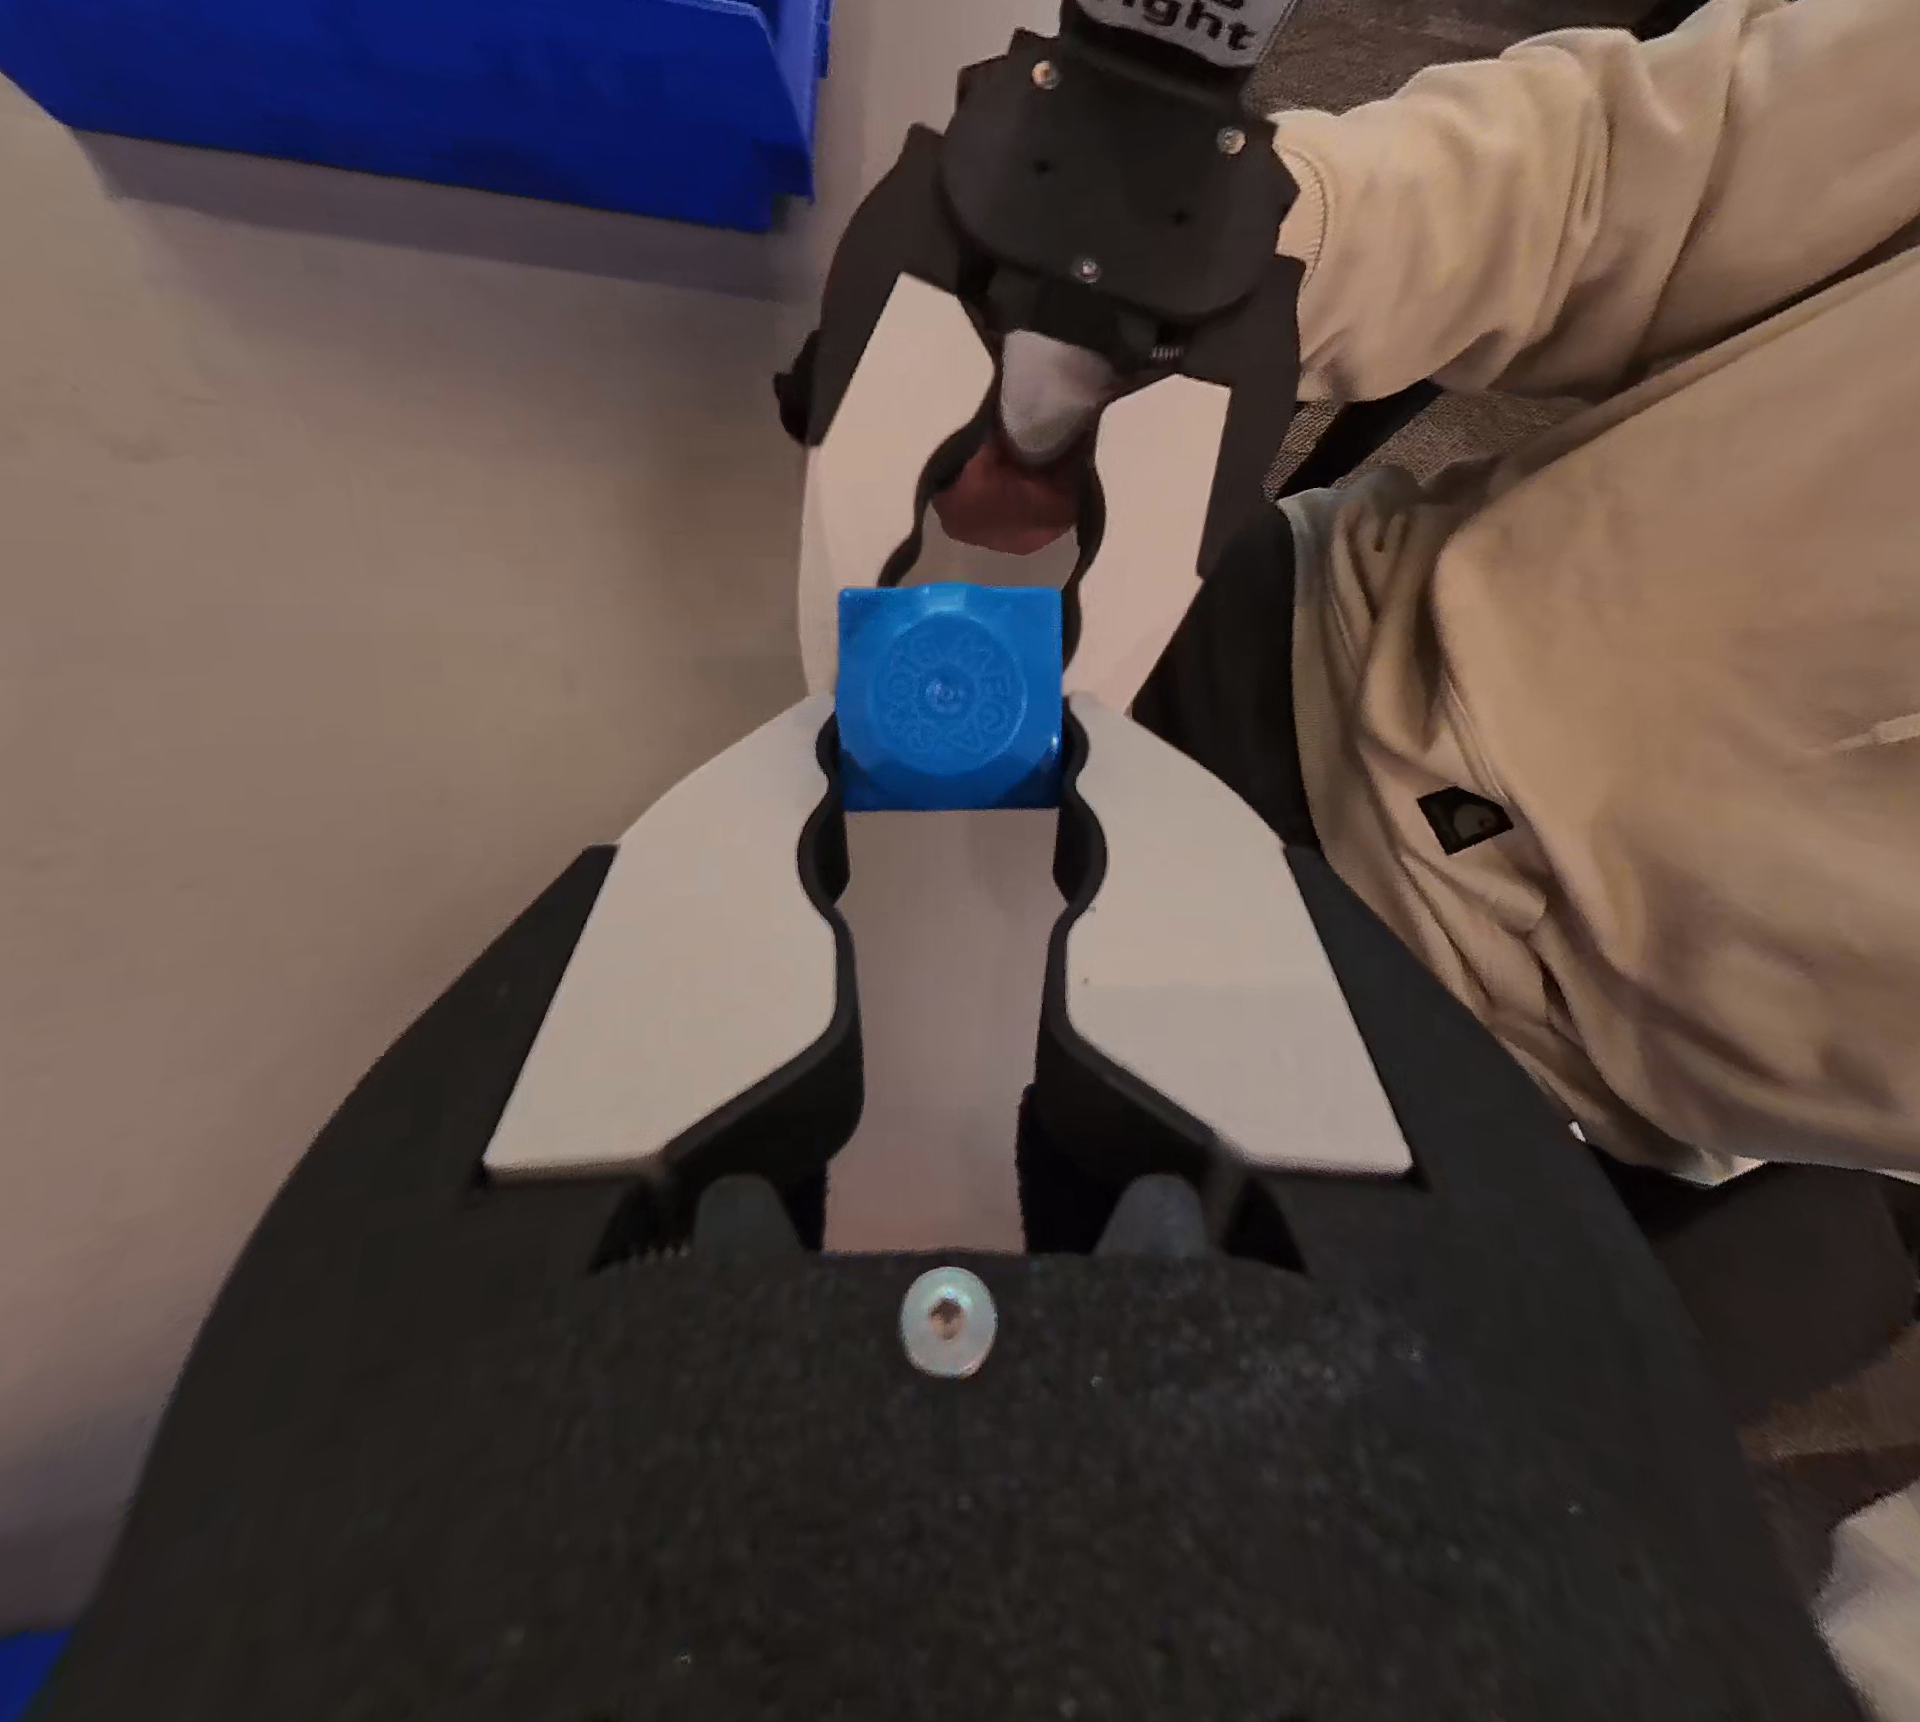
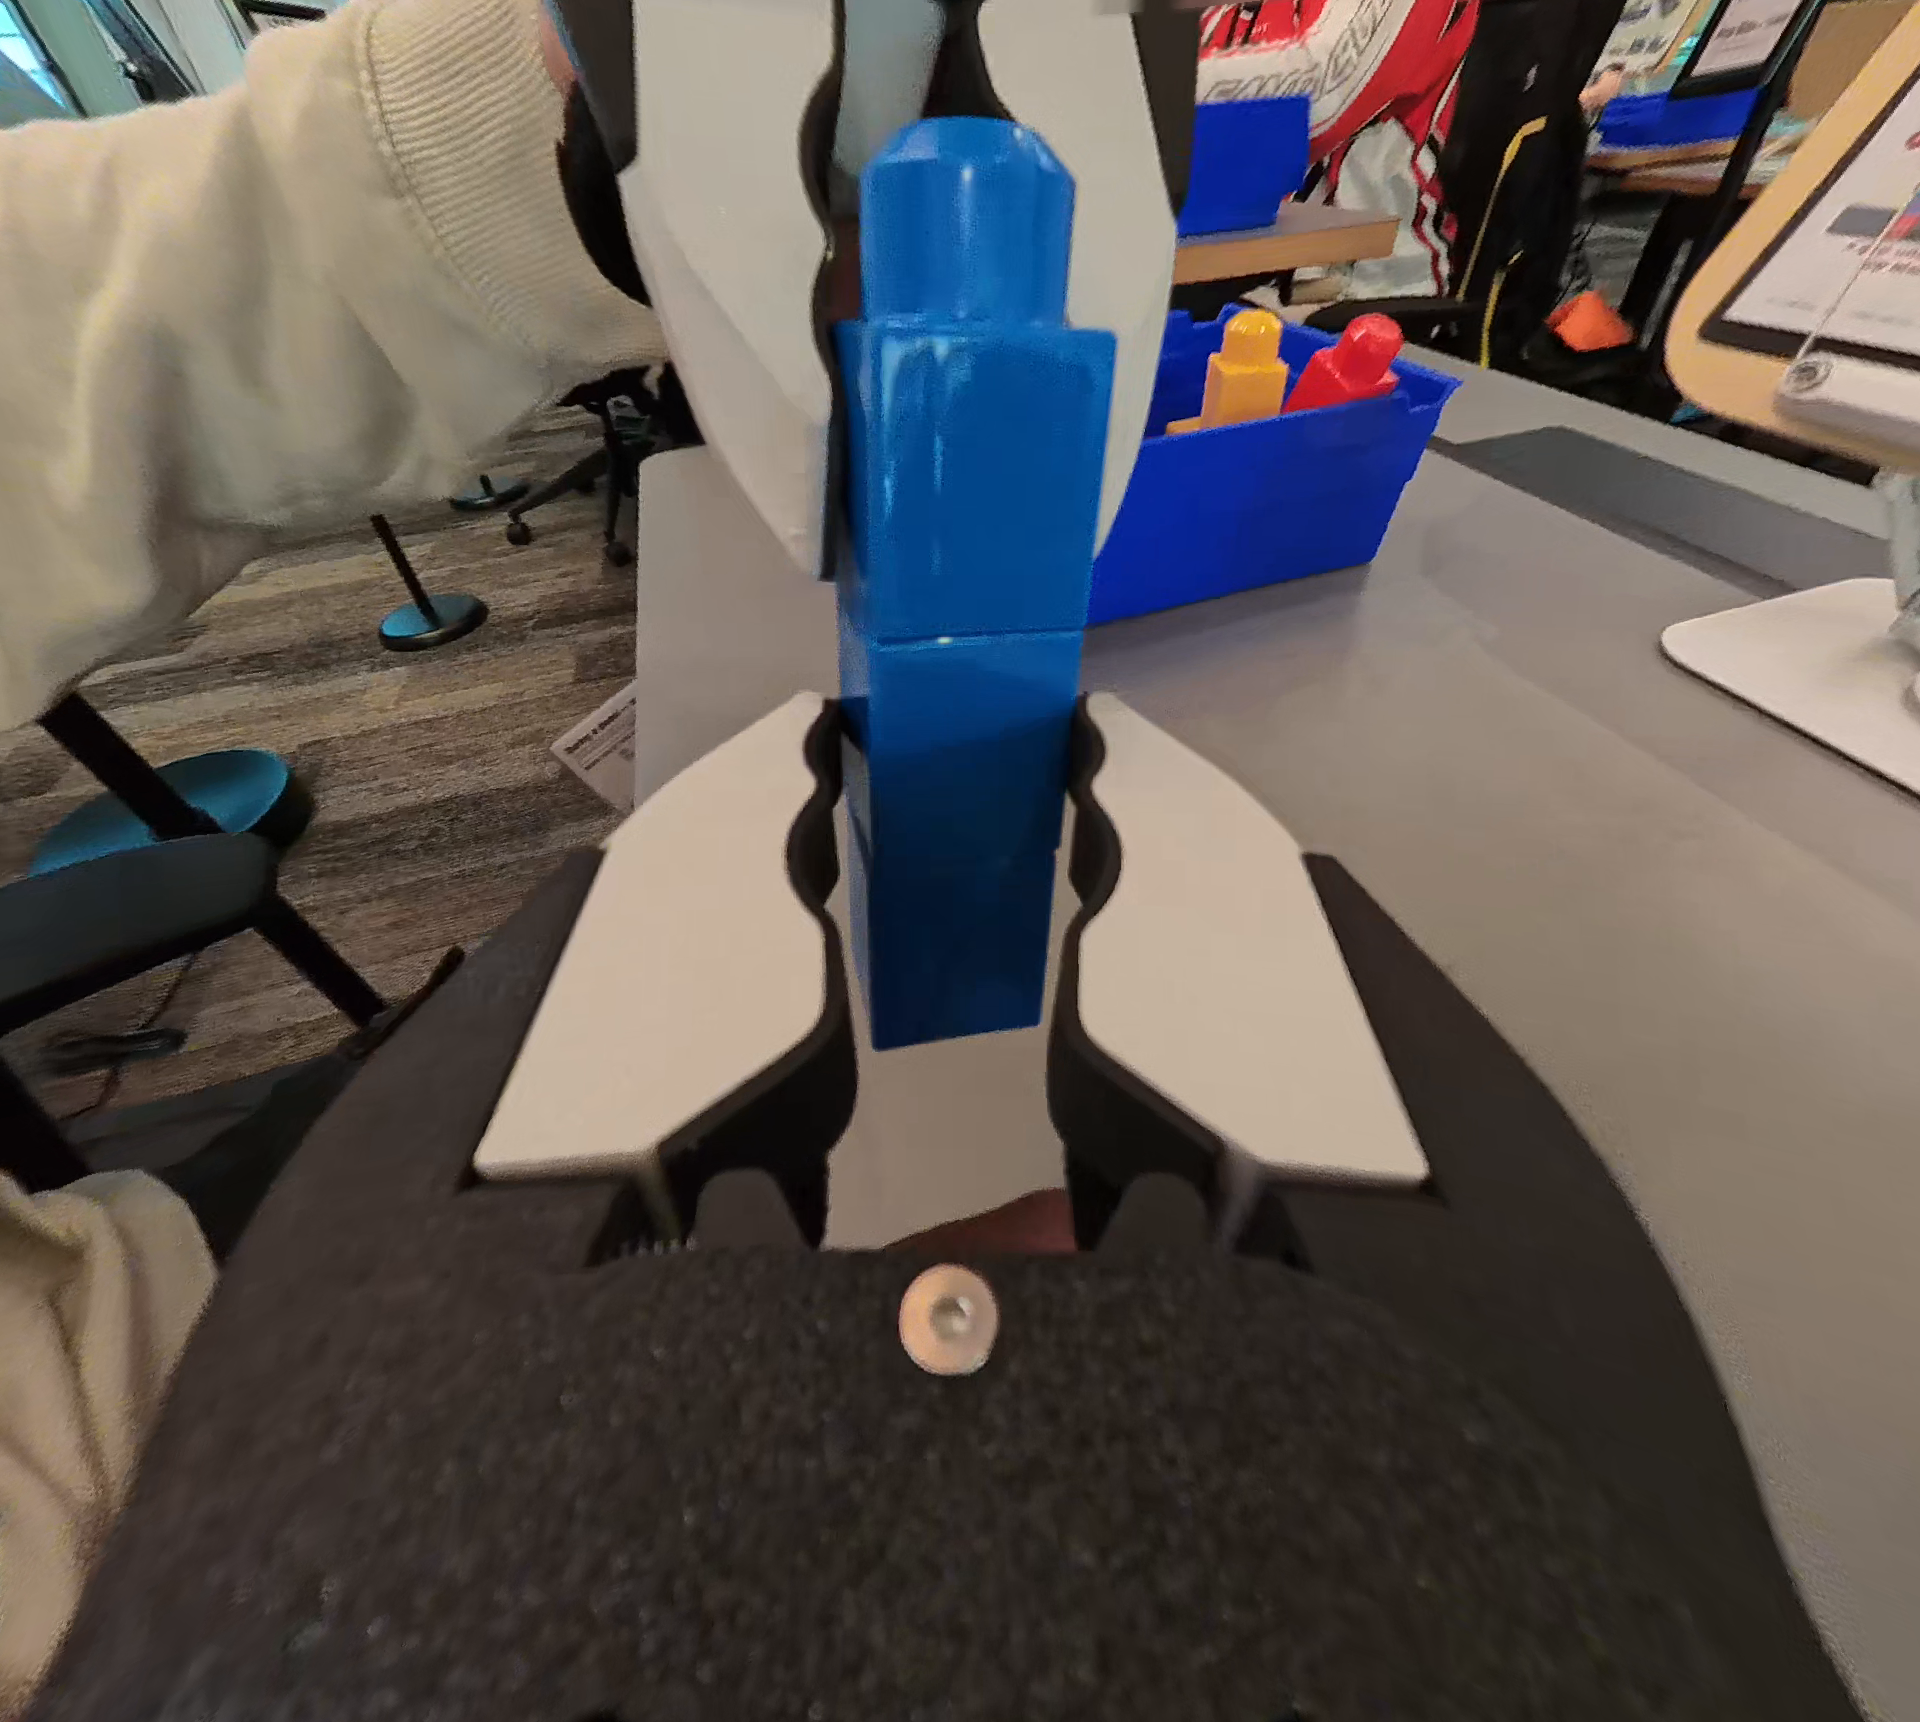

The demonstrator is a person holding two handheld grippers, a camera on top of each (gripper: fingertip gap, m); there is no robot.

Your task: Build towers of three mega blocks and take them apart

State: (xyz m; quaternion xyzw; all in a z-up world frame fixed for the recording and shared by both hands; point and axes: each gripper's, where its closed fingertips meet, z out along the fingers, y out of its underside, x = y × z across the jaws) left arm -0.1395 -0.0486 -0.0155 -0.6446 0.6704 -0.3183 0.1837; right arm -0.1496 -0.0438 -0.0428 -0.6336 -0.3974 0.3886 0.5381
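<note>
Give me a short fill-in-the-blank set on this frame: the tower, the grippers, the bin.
1. Every block in the tower is coloured ____.
2. The tower holds ____ blocks.
3. The left gripper clamps the tower's ____ block.
4. A yellow block and a red block stand in the blue ____.

Missing words: blue; three; top; bin

A tower of three blue blocks (image 2: pixel 966 633) stands upright on the grey table (image 2: pixel 1455 841). The right hand-held gripper (image 2: pixel 951 799) clamps its lower blocks, while the left hand-held gripper (image 2: pixel 966 384), reaching down from above, grips the top block. Behind the tower to the right sits a blue bin (image 2: pixel 1268 509) holding a yellow block (image 2: pixel 1247 384) and a red block (image 2: pixel 1351 368).
</note>
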